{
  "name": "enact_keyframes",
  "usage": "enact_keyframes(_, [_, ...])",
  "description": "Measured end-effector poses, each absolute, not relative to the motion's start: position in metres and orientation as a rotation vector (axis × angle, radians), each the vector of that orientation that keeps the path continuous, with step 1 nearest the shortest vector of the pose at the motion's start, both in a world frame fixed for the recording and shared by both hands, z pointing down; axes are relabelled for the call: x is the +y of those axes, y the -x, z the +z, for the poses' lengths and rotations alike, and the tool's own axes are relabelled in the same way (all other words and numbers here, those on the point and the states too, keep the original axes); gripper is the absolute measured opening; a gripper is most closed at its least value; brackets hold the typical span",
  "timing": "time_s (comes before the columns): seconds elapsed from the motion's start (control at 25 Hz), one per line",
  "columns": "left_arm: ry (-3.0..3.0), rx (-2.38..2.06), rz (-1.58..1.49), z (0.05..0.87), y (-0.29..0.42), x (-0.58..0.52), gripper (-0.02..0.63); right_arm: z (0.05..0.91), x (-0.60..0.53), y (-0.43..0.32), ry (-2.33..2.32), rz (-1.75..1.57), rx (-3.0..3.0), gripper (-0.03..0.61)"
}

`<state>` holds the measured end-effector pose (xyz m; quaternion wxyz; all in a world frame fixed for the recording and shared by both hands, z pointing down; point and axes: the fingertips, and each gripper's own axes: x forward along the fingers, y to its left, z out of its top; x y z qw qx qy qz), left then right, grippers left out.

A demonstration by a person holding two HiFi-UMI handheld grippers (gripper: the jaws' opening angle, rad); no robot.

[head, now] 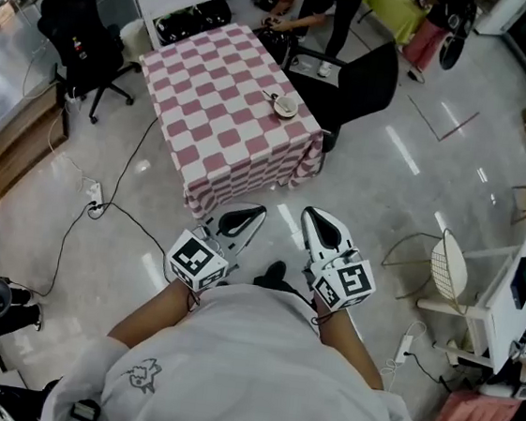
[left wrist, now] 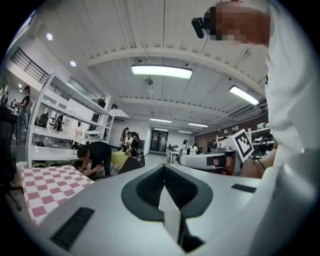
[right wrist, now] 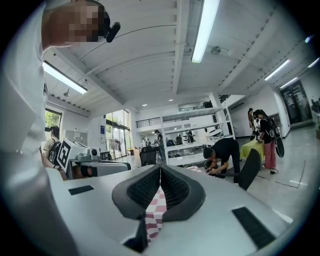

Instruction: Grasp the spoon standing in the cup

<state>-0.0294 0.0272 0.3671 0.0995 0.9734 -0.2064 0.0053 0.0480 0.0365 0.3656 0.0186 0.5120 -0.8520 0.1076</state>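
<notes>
A small white cup (head: pixel 285 106) with a spoon (head: pixel 274 97) in it stands near the right edge of a table with a pink-and-white checkered cloth (head: pixel 219 115). Both grippers are held side by side in front of my body, well short of the table and pointing toward it. My left gripper (head: pixel 259 212) (left wrist: pixel 164 169) has its jaws together with nothing between them. My right gripper (head: pixel 310 212) (right wrist: pixel 160 169) is also shut and empty. The checkered cloth (right wrist: pixel 156 212) shows through the slit below its tips. The cup is not visible in either gripper view.
A black chair (head: pixel 362 84) stands against the table's right side. A person (head: pixel 306 2) bends over behind the table. Another black chair (head: pixel 76 28) is at the left. A cable and power strip (head: pixel 95 197) lie on the floor at left, a white wire chair (head: pixel 450 269) at right.
</notes>
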Motion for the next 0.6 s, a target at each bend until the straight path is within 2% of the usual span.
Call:
enact_keyframes(0.36, [-2.846, -0.614, 0.031, 0.376, -0.060, -0.008, 0.014, 0.362, -0.006, -0.133, -1.530, 0.310, -2.673, 0.032])
enact_keyframes(0.6, [-2.833, -0.632, 0.079, 0.383, -0.082, -0.029, 0.014, 0.376, -0.022, -0.150, -1.485, 0.358, -2.701, 0.032])
